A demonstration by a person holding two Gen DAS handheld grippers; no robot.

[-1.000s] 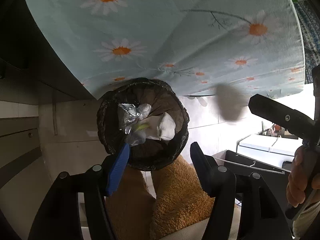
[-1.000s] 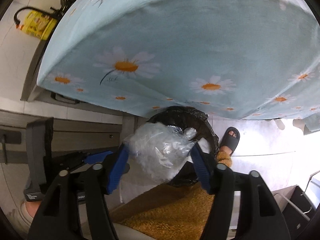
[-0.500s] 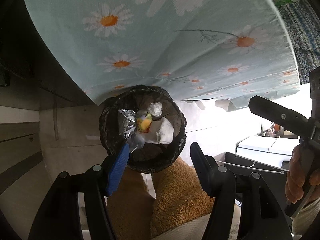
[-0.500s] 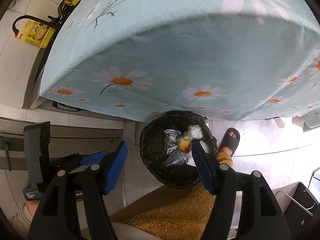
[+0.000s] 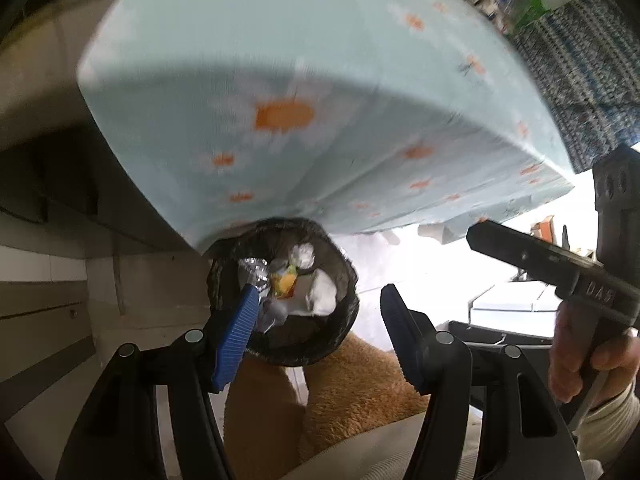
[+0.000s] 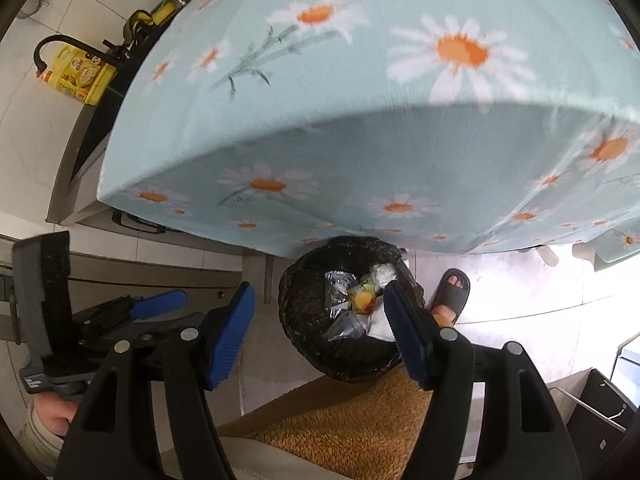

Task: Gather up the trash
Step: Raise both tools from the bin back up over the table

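Observation:
A black-lined trash bin (image 5: 344,280) (image 6: 304,312) stands on the floor under the table's edge. It holds crumpled white paper (image 5: 322,294), clear plastic (image 6: 338,284) and a yellow-orange wrapper (image 5: 284,282) (image 6: 360,300). My left gripper (image 5: 316,332) is open and empty, above the bin's near side. My right gripper (image 6: 318,328) is open and empty, above the bin. The right gripper's body shows in the left wrist view (image 5: 552,264); the left gripper shows in the right wrist view (image 6: 120,320).
A table with a pale blue daisy cloth (image 5: 320,100) (image 6: 360,120) overhangs the bin. The person's orange fleece legs (image 5: 360,384) and a sandalled foot (image 6: 450,294) are close to the bin. A yellow oil jug (image 6: 80,74) stands on a counter at left.
The right gripper opened and dropped the clear plastic bag into the bin. Both grippers have since risen, so the tabletop comes into view and the bin looks smaller.

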